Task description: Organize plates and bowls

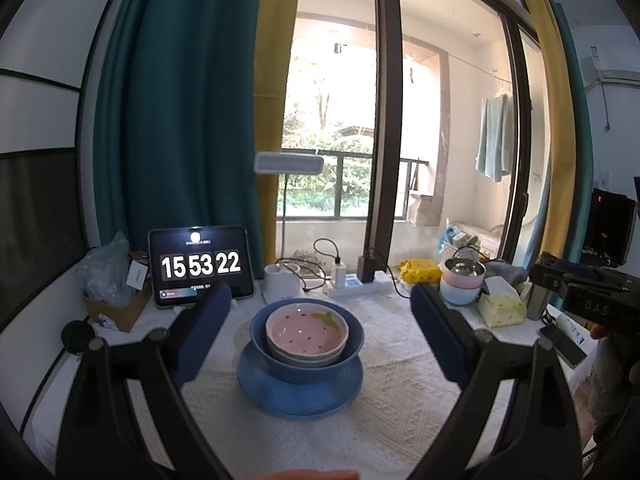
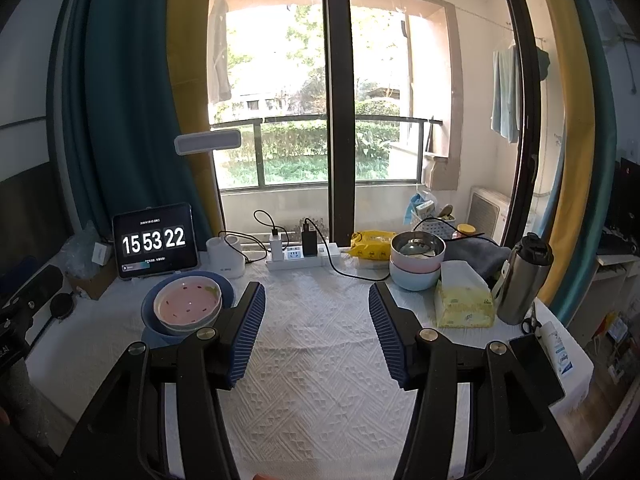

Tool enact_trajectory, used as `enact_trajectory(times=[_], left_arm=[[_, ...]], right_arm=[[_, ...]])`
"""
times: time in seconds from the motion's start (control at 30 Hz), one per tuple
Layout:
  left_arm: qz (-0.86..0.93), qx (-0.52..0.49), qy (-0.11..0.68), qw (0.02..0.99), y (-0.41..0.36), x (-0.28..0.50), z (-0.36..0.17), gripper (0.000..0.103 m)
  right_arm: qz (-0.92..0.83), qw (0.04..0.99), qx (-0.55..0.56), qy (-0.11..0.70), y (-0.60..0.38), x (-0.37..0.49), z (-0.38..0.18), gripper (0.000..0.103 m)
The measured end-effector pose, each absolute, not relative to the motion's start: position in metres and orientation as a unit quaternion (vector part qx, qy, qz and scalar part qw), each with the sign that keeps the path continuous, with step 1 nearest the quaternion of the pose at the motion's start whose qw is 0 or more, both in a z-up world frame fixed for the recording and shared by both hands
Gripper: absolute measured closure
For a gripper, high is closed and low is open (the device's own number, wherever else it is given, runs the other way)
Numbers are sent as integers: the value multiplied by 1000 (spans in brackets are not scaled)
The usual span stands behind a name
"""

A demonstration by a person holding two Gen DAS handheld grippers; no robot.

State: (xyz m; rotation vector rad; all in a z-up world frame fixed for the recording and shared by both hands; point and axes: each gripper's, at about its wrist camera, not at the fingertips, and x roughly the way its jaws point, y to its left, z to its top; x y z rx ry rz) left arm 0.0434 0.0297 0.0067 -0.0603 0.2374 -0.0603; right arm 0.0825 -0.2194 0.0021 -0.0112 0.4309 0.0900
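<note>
A pink strawberry-pattern bowl (image 1: 306, 331) sits nested in a blue bowl (image 1: 308, 364), which stands on a blue plate (image 1: 300, 394) on the white tablecloth. My left gripper (image 1: 320, 308) is open and empty, its blue fingers on either side of the stack and apart from it. In the right wrist view the same stack, pink bowl (image 2: 187, 304) in blue bowl (image 2: 154, 312), stands left of my right gripper (image 2: 316, 300), which is open and empty over bare cloth. The blue plate (image 2: 150, 336) is mostly hidden there. The right gripper's body shows at the right edge of the left wrist view.
A tablet clock (image 2: 154, 240), lamp base (image 2: 226, 258) and power strip (image 2: 300, 258) line the back edge. Stacked pastel bowls with a steel one on top (image 2: 416, 264), a tissue pack (image 2: 464, 300), a steel bottle (image 2: 522, 280) and a phone (image 2: 536, 364) stand at the right.
</note>
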Motion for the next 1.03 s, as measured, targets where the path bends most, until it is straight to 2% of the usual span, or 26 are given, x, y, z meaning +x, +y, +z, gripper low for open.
enact_trajectory(times=[1.03], left_arm=[[-28, -28, 129, 991, 29, 44, 3, 11]], right_arm=[[42, 975, -5, 217, -221, 83, -1, 46]])
